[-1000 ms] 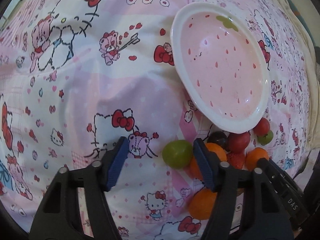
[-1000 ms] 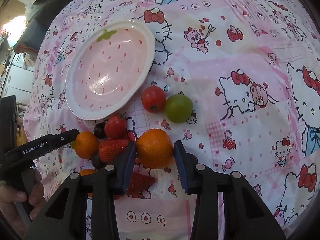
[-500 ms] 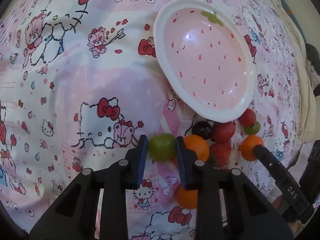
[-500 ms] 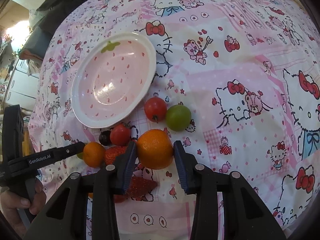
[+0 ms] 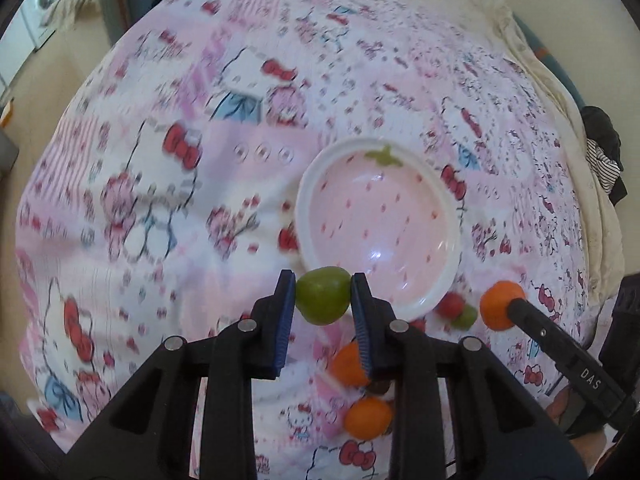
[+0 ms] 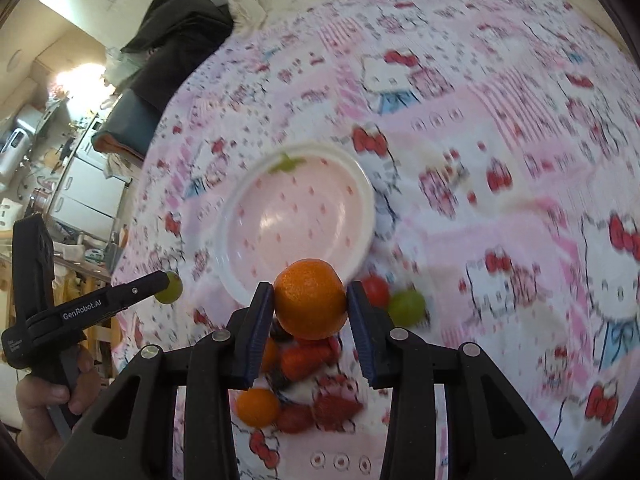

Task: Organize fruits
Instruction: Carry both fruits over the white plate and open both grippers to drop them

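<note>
left gripper [image 5: 323, 296] has its jaws closed down on a green fruit [image 5: 322, 295], pinched at its sides between the blue pads [image 5: 286, 320], lower centre of the left wrist frame. it sits raised off the cloth, right at the near rim of the pink strawberry plate [image 5: 448, 280], likely so it can go straight in.

right gripper [image 6: 310, 306] is clamped the same way on a big orange [image 6: 310, 305], side grip across the widest part, probably to stop the round fruit rolling out. it hangs over the plate's [image 6: 224, 248] lower edge at centre of the right wrist frame.

plate is bare inside, so sorting looks barely begun.

the rest of the fruit pile is on the hello kitty cloth [image 5: 160, 184] below the plate: small orange [image 6: 257, 408], strawberries [image 6: 336, 408], red tomato [image 6: 376, 290], second green fruit [image 6: 406, 308], something dark, too blurred to name.

both views are motion-blurred. the two grippers sit close together, so they could bump at the rim.
</note>
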